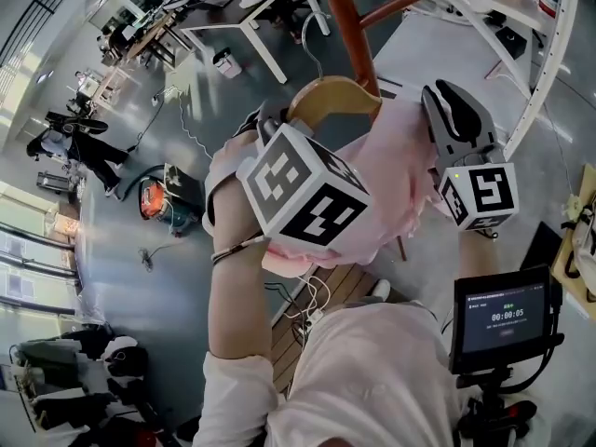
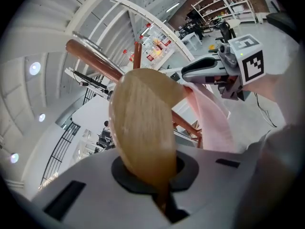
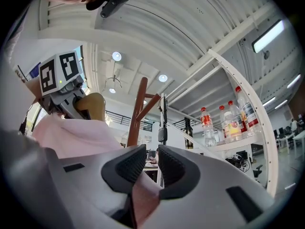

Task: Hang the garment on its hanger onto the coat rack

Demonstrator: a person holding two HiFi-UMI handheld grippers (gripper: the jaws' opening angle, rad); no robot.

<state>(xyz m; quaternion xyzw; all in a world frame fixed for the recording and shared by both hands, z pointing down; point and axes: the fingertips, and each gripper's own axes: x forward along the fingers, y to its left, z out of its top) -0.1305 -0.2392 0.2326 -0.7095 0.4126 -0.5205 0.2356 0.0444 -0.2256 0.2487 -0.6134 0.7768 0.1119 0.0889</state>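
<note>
A pale wooden hanger [image 1: 337, 95] carries a pink garment [image 1: 396, 180] and is held up close to the brown coat rack pole [image 1: 346, 21]. My left gripper [image 1: 270, 121] is shut on the hanger's wooden body [image 2: 143, 128], near its left end in the head view. The rack's brown arms [image 2: 95, 58] stand just behind it in the left gripper view. To the right, my right gripper [image 1: 447, 96] is shut on a fold of the pink fabric [image 3: 143, 197]. The hanger's metal hook [image 1: 315, 52] stands free beside the pole. In the right gripper view the rack [image 3: 139, 106] rises ahead.
A white curved shelf frame [image 1: 549, 54] with bottles [image 3: 224, 123] stands at the right. A screen on a tripod [image 1: 503, 319] is at the lower right. A table [image 1: 251, 12] and an orange machine [image 1: 156, 198] stand on the grey floor to the left.
</note>
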